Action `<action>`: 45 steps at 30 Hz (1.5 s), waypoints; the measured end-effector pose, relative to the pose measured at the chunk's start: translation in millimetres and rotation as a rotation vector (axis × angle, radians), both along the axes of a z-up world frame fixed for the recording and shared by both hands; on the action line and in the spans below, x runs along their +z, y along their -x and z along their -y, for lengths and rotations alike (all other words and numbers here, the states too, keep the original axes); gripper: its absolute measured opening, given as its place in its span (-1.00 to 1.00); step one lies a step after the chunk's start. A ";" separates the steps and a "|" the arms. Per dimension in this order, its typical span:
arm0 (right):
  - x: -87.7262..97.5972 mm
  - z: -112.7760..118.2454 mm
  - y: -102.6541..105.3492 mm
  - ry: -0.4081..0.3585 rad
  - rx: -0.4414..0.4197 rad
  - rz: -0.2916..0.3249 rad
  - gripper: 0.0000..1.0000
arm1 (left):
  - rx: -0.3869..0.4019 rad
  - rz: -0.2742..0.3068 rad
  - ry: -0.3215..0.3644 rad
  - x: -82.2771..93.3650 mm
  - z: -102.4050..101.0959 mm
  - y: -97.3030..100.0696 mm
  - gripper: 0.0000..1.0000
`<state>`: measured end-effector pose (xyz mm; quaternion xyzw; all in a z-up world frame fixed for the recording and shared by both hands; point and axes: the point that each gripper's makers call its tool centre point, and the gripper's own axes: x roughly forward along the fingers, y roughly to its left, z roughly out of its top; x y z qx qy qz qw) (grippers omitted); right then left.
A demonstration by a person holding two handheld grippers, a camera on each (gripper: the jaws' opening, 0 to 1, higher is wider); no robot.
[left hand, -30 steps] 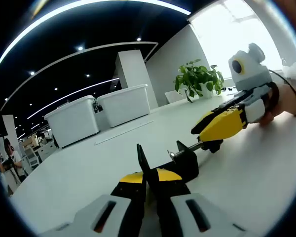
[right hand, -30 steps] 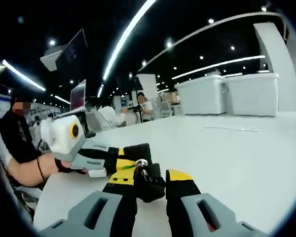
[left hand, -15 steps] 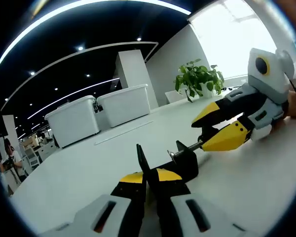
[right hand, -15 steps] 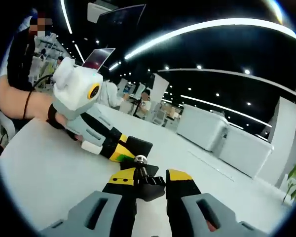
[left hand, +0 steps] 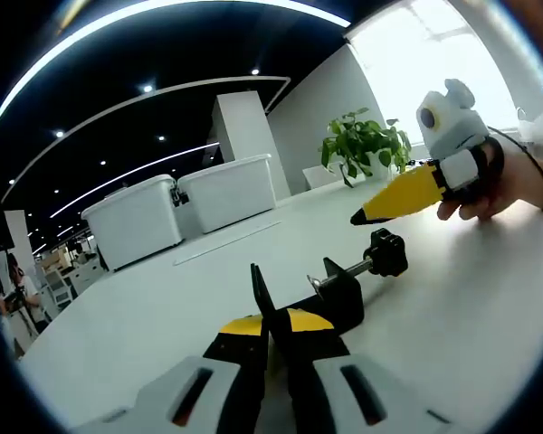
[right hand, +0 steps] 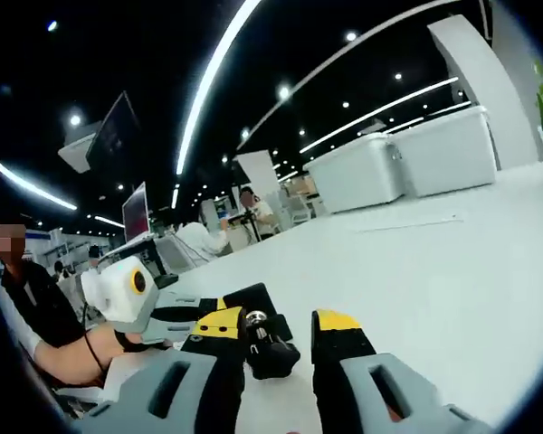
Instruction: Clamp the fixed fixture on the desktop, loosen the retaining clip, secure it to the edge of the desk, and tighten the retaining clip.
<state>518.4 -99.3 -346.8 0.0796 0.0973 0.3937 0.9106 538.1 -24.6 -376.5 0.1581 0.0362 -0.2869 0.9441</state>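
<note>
- The left gripper [left hand: 270,336] has its fingers clamped on the black clamp [left hand: 330,298], which lies on the white bench [left hand: 489,307].
- The clamp's knob [right hand: 270,354] sits between the right gripper's [right hand: 279,336] parted fingers, untouched.
- Farther back stand two white bins [left hand: 176,210] and a plant [left hand: 362,143].

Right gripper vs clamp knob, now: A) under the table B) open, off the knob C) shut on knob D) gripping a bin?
B: in the left gripper view the right gripper hangs above the knob, apart from it; its own view shows its fingers spread.
</note>
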 end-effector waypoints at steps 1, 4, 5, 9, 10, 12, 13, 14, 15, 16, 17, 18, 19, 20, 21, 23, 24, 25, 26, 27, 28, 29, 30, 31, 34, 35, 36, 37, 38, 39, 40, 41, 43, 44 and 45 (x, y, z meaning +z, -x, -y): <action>-5.0 -4.2 2.3 0.029 0.009 -0.003 -0.33 | 0.000 0.000 0.000 0.0 0.0 0.0 -0.87; -14.3 -15.7 9.0 0.090 0.053 -0.001 -0.31 | 0.000 0.000 0.000 -0.1 -0.1 -0.3 -0.87; -16.2 -18.3 9.7 0.099 0.054 0.001 -0.33 | 0.000 0.000 0.000 -0.2 0.0 -0.2 -0.87; -18.4 -13.3 3.5 0.087 0.017 -0.015 -0.47 | 0.001 0.002 -0.001 -0.2 0.1 -0.6 -0.87; -18.9 -13.2 4.3 0.094 0.020 -0.002 -0.47 | 0.001 0.002 -0.001 -0.3 0.1 -0.6 -0.87; -18.4 -13.1 4.5 0.129 0.029 0.056 -0.48 | 0.001 0.002 -0.001 -0.6 0.3 -0.7 -0.87; -18.7 -13.4 5.0 0.162 0.032 0.096 -0.49 | 0.001 0.002 -0.001 -0.7 0.5 -0.6 -0.87; -18.8 -13.6 4.3 0.212 0.037 0.150 -0.49 | 0.001 0.002 -0.001 -0.6 0.5 -0.7 -0.87; -16.3 -13.2 2.3 0.244 0.034 0.213 -0.50 | 0.001 0.003 -0.001 -0.6 0.7 -0.5 -0.87; -15.1 -14.1 2.8 0.310 0.038 0.298 -0.50 | 0.001 0.002 -0.001 -0.5 0.5 -0.7 -0.87; -14.8 -14.4 2.6 0.340 0.036 0.334 -0.50 | 0.001 0.003 -0.001 -0.7 0.7 -0.6 -0.87; -14.6 -15.0 2.8 0.375 0.032 0.372 -0.49 | 0.001 0.003 -0.002 -0.5 0.5 -0.6 -0.87; -15.1 -15.6 2.7 0.393 0.021 0.383 -0.49 | 0.001 0.002 -0.001 -0.6 0.6 -0.3 -0.87; -15.0 -16.1 2.8 0.413 0.017 0.402 -0.49 | 0.001 0.003 -0.001 -0.5 0.6 -0.3 -0.87; -14.7 -16.1 1.5 0.431 0.018 0.420 -0.49 | 0.001 0.003 -0.002 -0.6 0.7 -0.1 -0.87; -15.0 -16.9 1.3 0.435 0.016 0.421 -0.49 | 0.002 0.003 -0.002 -0.4 0.7 0.1 -0.87; -15.1 -17.1 1.0 0.446 0.015 0.433 -0.49 | 0.002 0.003 -0.002 -0.2 0.6 0.0 -0.87; -14.3 -16.6 -0.2 0.463 0.016 0.452 -0.49 | 0.002 0.003 -0.002 -0.2 0.7 0.2 -0.87; -14.1 -17.1 -0.2 0.483 0.014 0.473 -0.49 | 0.002 0.003 -0.002 0.0 0.6 0.2 -0.87; -13.4 -17.3 -0.7 0.508 0.014 0.499 -0.49 | 0.003 0.003 -0.002 -0.1 0.6 0.4 -0.87; -13.0 -17.5 -0.7 0.526 0.015 0.517 -0.49 | 0.003 0.003 -0.002 0.0 0.4 0.5 -0.87; -12.8 -18.0 -0.4 0.552 0.020 0.536 -0.49 | 0.004 0.002 -0.001 -0.2 0.4 0.8 -0.87; -13.3 -18.6 -0.5 0.548 0.018 0.532 -0.48 | 0.004 0.002 -0.001 0.0 0.4 0.8 -0.87; -12.6 -18.0 -0.2 0.541 0.015 0.524 -0.48 | 0.004 0.002 -0.002 0.0 0.5 1.0 -0.87; -0.4 -15.1 -0.5 0.337 -0.011 0.396 -0.41 | 0.003 0.002 -0.001 0.3 0.3 0.9 -0.87; 3.6 -13.4 -0.8 0.256 -0.024 0.331 -0.36 | 0.003 0.003 -0.002 0.2 0.4 1.1 -0.87; 12.1 -13.0 -1.3 0.147 -0.020 0.271 -0.33 | 0.003 0.002 -0.002 0.3 0.3 0.8 -0.87; 20.8 -9.0 -2.2 0.088 -0.025 0.251 -0.33 | 0.003 0.002 -0.002 0.3 0.4 1.0 -0.87; 24.8 -2.3 -7.4 0.050 -0.047 0.236 -0.34 | 0.004 0.002 -0.002 0.3 0.3 0.9 -0.87; 25.1 2.9 -7.8 0.021 -0.069 0.210 -0.36 | 0.004 0.003 -0.002 0.3 0.3 1.1 -0.87; 23.0 7.8 -11.1 0.008 -0.077 0.177 -0.39 | 0.004 0.003 -0.002 0.4 0.1 0.8 -0.87; 21.5 11.3 -14.2 -0.012 -0.077 0.140 -0.42 | 0.004 0.002 -0.002 0.4 0.1 0.8 -0.87; 17.6 11.9 -13.8 -0.046 -0.065 0.081 -0.44 | 0.004 0.003 -0.002 0.5 0.2 0.8 -0.87; 16.4 11.5 -13.8 -0.040 -0.064 0.077 -0.45 | 0.003 0.002 -0.002 0.5 0.2 0.7 -0.87; 15.2 10.3 -13.2 -0.037 -0.061 0.072 -0.46 | 0.003 0.002 -0.002 0.5 0.2 0.7 -0.87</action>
